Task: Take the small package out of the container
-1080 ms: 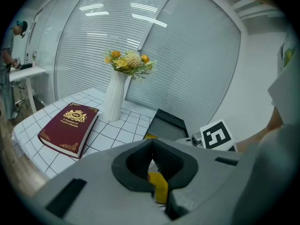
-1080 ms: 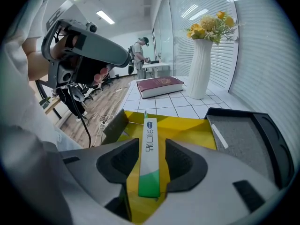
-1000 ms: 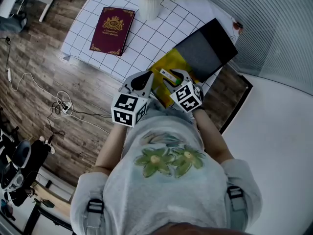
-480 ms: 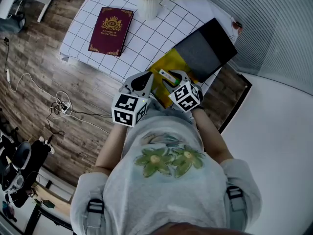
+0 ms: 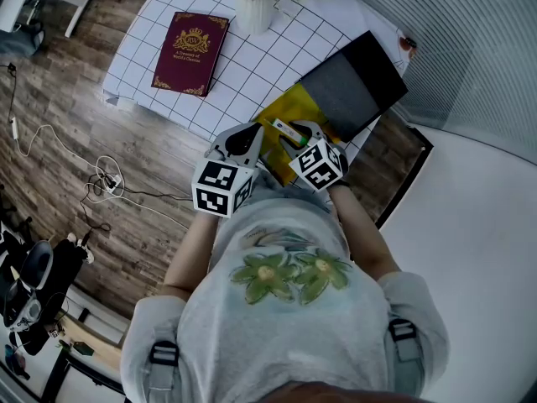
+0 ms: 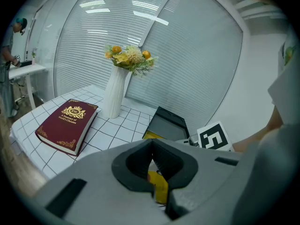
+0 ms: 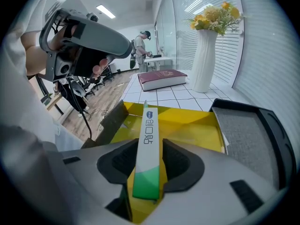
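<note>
The small package, a thin white strip with a green end, stands upright with my right gripper shut on it. It is held above the open yellow container. In the head view the package pokes out of the right gripper over the container at the table's near edge. My left gripper hovers just left of the container. Its jaws meet at the tip with nothing seen clamped, and yellow shows through the hollow behind them.
A black lid with grey foam lies right of the container. A red book and a white vase of flowers stand farther back on the checked tablecloth. Cables lie on the wooden floor.
The right gripper has shifted slightly up and left with the package in it. The left gripper has stayed put.
</note>
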{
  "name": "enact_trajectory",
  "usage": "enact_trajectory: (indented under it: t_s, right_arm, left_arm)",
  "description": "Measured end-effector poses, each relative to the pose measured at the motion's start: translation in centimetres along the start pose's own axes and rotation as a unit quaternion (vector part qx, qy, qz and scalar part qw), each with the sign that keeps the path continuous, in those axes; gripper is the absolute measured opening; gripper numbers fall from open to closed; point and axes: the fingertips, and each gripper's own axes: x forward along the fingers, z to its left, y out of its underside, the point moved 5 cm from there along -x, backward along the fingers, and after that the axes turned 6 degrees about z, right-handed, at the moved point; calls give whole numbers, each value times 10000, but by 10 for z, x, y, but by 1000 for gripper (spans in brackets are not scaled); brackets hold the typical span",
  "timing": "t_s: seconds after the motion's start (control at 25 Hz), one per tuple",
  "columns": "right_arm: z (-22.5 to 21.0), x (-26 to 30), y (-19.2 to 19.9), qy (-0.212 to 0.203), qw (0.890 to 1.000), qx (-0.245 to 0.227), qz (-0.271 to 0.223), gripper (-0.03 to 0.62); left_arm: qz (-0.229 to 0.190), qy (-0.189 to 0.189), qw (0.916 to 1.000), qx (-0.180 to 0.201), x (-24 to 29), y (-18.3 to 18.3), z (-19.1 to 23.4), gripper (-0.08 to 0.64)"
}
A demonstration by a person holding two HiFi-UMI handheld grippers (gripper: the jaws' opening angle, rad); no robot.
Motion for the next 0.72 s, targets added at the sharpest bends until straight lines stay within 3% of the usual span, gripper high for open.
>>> enact_trajectory:
  t_s: [0.72]
  right_arm:
    - [-1, 3, 1, -19, 10000, 22, 33, 95]
  left_arm:
    - [55, 15, 10000, 15, 1, 1, 1, 8]
